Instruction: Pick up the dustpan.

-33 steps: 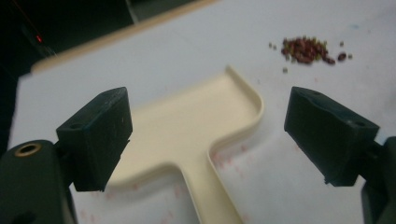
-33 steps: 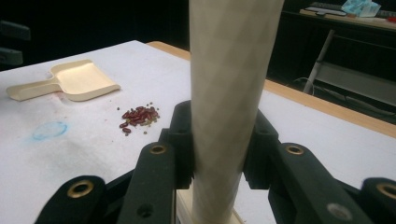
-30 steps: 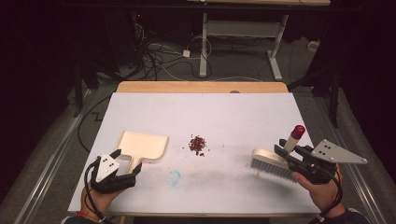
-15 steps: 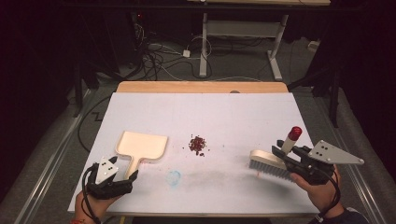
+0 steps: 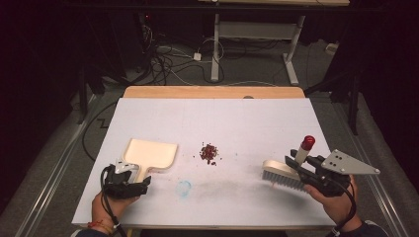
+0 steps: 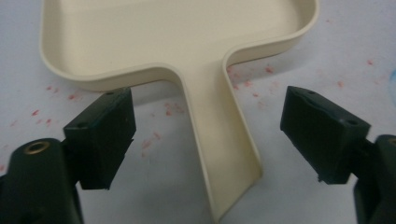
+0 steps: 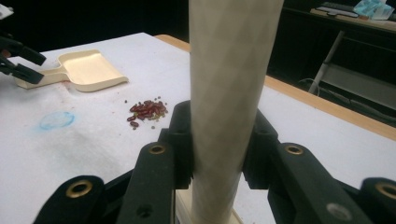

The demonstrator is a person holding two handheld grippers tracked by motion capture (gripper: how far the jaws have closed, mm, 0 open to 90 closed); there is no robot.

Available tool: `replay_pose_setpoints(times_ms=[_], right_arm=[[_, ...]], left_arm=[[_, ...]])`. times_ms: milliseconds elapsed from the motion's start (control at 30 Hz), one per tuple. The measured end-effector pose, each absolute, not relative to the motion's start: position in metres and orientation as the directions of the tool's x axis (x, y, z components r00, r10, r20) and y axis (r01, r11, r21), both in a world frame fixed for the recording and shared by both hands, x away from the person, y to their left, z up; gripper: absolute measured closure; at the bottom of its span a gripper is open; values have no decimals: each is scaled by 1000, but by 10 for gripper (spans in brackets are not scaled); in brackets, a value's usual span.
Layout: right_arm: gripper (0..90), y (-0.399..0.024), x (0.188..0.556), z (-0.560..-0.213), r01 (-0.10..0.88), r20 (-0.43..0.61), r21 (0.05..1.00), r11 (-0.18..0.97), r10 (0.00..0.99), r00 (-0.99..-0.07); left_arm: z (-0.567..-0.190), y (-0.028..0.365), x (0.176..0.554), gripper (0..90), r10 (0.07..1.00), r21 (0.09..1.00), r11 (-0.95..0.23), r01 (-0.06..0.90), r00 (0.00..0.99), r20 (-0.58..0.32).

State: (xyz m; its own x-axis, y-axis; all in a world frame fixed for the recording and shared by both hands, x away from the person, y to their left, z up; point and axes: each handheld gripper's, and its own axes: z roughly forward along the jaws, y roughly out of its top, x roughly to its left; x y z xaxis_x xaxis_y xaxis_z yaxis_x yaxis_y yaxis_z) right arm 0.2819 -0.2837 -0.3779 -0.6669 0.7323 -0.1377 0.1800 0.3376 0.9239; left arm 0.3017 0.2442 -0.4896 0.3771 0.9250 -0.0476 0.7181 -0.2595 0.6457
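I'm working over the white table (image 5: 237,118) with the cream dustpan (image 5: 150,154) lying flat at my left, and my left gripper (image 6: 205,135) has just been closing, its jaws straddling the pan's handle without pressing yet. I'm centring before squeezing. My right gripper (image 7: 217,154) is clamping the brush (image 5: 282,174) handle upright, the red beans (image 5: 209,153) waiting between.

A white-covered table (image 5: 237,118) with a bare wooden strip along its far edge carries a cream dustpan (image 5: 150,154) near the left edge, red beans (image 5: 209,153) mid-table, and a blue smudge (image 5: 184,187) toward the near edge.
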Motion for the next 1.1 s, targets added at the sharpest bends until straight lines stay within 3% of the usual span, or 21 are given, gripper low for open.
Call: replay_pose_setpoints(times_ms=[33,67,167,433,1100], right_arm=[[699,-284,282,-378,181,-139,923,341,731,-668],[699,-283,282,-379,189,-133,922,339,732,-668],[699,-282,282,-380,187,-136,921,343,729,-671],[700,-277,284,-382,197,-125,918,344,722,-680],[700,-277,289,-388,230,-114,909,348,737,-666]], left_arm=[[-492,244,306,221,929,639,-248,728,365,-55],[-496,244,313,362,927,619,-252,744,370,-67],[-496,243,317,402,929,627,-252,738,367,-58],[-498,243,327,634,913,648,-279,708,405,-49],[-477,247,336,641,876,690,-341,638,482,-13]])
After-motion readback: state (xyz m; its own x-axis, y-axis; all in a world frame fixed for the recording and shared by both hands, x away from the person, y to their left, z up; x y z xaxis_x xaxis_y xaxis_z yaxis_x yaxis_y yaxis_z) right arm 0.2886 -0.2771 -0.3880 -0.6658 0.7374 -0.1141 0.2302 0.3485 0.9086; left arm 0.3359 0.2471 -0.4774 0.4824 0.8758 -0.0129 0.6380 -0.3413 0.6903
